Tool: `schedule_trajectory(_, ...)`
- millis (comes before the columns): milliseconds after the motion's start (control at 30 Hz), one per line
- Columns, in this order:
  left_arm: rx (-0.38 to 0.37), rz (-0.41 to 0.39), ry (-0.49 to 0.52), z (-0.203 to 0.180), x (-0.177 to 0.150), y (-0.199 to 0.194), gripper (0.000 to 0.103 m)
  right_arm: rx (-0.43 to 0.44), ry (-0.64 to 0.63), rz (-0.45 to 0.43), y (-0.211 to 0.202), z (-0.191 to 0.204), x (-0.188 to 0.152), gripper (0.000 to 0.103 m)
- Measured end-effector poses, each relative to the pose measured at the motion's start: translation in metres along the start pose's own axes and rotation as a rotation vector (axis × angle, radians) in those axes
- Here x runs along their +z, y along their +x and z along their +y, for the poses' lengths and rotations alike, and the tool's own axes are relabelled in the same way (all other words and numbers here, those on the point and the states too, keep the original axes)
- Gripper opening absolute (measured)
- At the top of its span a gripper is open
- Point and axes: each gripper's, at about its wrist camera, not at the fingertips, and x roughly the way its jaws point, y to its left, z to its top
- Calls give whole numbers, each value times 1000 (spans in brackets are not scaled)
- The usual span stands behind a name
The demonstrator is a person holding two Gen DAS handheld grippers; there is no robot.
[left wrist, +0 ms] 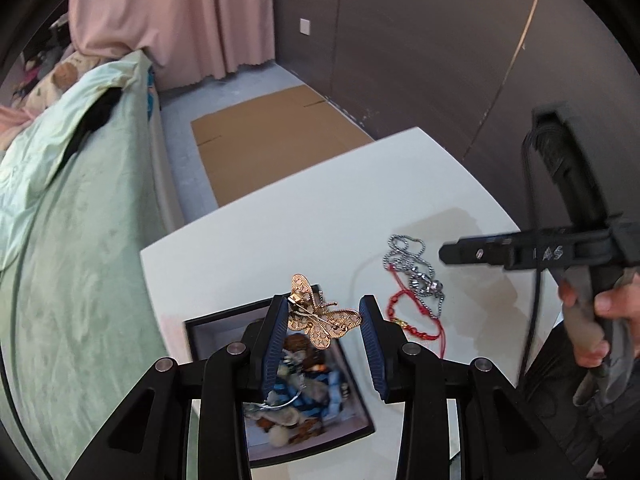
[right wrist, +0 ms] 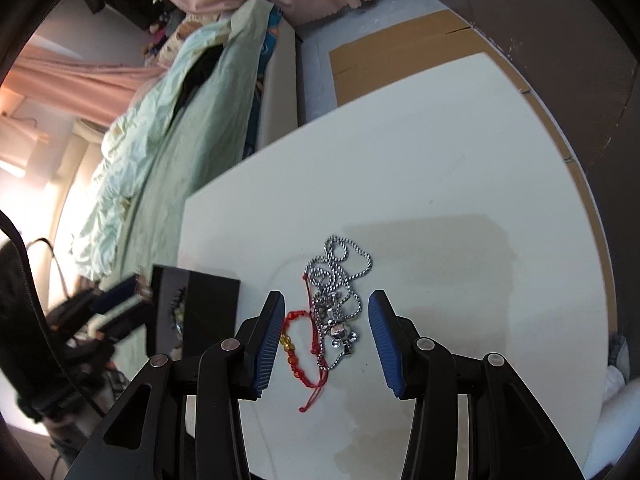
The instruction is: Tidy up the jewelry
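Two ribbed blue-padded grippers gape: left gripper (left wrist: pixel 324 312) | filigree gold butterfly brooch (left wrist: pixel 320 314) between | right gripper (right wrist: pixel 326 308) | beaded steel chain (right wrist: pixel 338 280)

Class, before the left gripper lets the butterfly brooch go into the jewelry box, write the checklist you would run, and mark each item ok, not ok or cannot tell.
1. butterfly brooch lies between the left gripper jaws: ok.
2. Firm grip on the brooch: cannot tell; the jaws stand wide and it touches only the left pad.
3. Brooch above the open jewelry box: ok.
4. Free room in the box: cannot tell; it already holds a blurred heap of pieces.
5. right gripper clear of the box: ok; it hovers open over the silver chain necklace and red cord bracelet.
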Motion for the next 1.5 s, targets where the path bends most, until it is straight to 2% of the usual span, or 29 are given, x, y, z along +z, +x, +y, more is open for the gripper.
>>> schedule_trajectory(333, 11, -18, -40, 18, -7, -15, 38, -131, -88, 54, 28, 14, -7, 46)
schedule_trajectory(433, 7, -21, -61, 22, -9, -17, 38, -177, -127, 40, 32, 23, -9, 46)
schedule_trajectory(567, 14, -27, -71, 23, -10, -21, 38, -230, -160, 24, 33, 25, -12, 35)
schedule_trajectory(633, 17, -27, -72, 23, -10, -23, 38, -231, -173, 27, 31, 25, -13, 33)
schedule_trajectory(733, 18, -28, -74, 22, -10, -24, 38, -185, -170, 52, 30, 22, -16, 18)
schedule_trajectory(833, 18, -28, -72, 22, -11, -24, 38, -189, -180, 51, 27, 21, -20, 15)
schedule_trajectory(900, 18, -28, -72, 22, -11, -24, 38, -161, -173, 43, 21, 19, -21, 11)
schedule_trajectory(933, 18, -29, -72, 22, -11, -24, 38, -149, -171, 37, 17, 18, -21, 3)
schedule_trajectory(1233, 29, -26, -75, 20, -12, -23, 38, -35, -127, -58, -25, 8, -19, 2)
schedule_trajectory(1333, 38, -15, -77, 21, -13, -19, 38, -58, -130, -76, -31, 9, -17, 2)
schedule_trajectory(1500, 40, 6, -79, 22, -17, -11, 38, -94, -112, -9, -6, 10, -7, 5)
